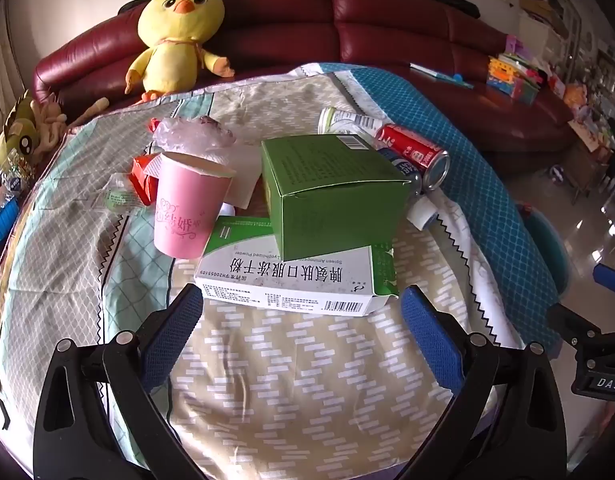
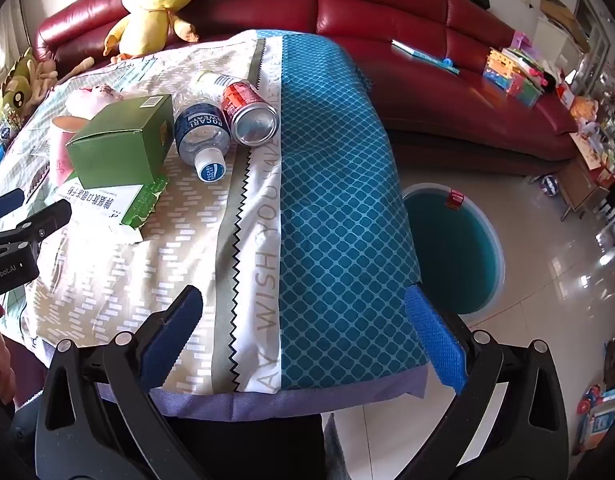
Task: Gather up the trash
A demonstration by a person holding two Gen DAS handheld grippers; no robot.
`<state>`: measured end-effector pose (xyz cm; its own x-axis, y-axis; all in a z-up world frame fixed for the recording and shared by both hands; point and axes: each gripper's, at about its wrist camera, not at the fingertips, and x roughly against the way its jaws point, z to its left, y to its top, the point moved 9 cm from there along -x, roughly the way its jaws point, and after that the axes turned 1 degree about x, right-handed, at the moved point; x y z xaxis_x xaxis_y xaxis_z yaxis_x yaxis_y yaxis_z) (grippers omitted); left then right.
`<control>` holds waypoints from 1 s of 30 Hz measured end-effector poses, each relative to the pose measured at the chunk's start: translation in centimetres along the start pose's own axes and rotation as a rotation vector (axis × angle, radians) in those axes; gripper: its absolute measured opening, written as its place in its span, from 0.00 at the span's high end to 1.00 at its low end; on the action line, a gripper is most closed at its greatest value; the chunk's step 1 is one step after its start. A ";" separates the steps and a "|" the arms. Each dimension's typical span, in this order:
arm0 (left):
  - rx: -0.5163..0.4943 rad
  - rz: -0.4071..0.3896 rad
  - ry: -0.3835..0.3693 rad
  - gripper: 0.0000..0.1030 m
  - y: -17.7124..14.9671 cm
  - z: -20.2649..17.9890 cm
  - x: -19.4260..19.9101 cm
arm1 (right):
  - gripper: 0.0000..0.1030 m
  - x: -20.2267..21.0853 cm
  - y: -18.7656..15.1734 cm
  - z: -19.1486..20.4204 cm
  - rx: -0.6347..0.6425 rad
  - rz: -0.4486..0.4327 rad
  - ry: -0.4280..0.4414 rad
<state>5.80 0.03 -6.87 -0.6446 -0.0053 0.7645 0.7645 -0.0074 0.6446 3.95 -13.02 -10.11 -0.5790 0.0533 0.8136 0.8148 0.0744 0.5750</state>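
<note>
My left gripper (image 1: 301, 312) hangs wide open with nothing between its blue pads, poised just short of the white medicine box (image 1: 295, 276) that lies nearest the table's near edge. My right gripper (image 2: 303, 320) is spread just as wide and empty, hovering over the table's right-hand edge, where the blue-patterned cloth (image 2: 331, 184) drapes down.

Out from the left jaws, a green carton (image 1: 331, 192) rests on the medicine box, with a pink paper cup (image 1: 187, 204) touching the box's left end. Behind the cup are a crumpled plastic bag (image 1: 195, 132) and a red wrapper (image 1: 143, 176). Toward the far right corner lie a red can (image 2: 249, 108), a Pocari bottle (image 2: 203, 132) just beside it, and a pale can (image 1: 343, 120) behind.

On the floor past the right edge stands a teal bin (image 2: 451, 248); one small red scrap sits at its rim, and I can make out nothing else inside. I judge the collecting barely begun: every piece on the table is left to do.
</note>
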 end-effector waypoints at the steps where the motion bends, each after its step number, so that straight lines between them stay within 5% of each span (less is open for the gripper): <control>1: -0.002 -0.001 0.005 0.04 0.0 0.0 0.0 | 0.06 0.0 0.0 0.0 -0.003 0.004 0.002; 30: 0.020 0.016 -0.007 0.04 -0.1 1.3 -0.4 | 0.06 -0.1 0.1 -0.6 -0.011 0.008 -0.017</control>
<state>6.04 1.30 -7.25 -0.6327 0.0016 0.7744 0.7743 0.0131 0.6327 4.12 -13.58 -10.02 -0.5729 0.0707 0.8166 0.8195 0.0634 0.5695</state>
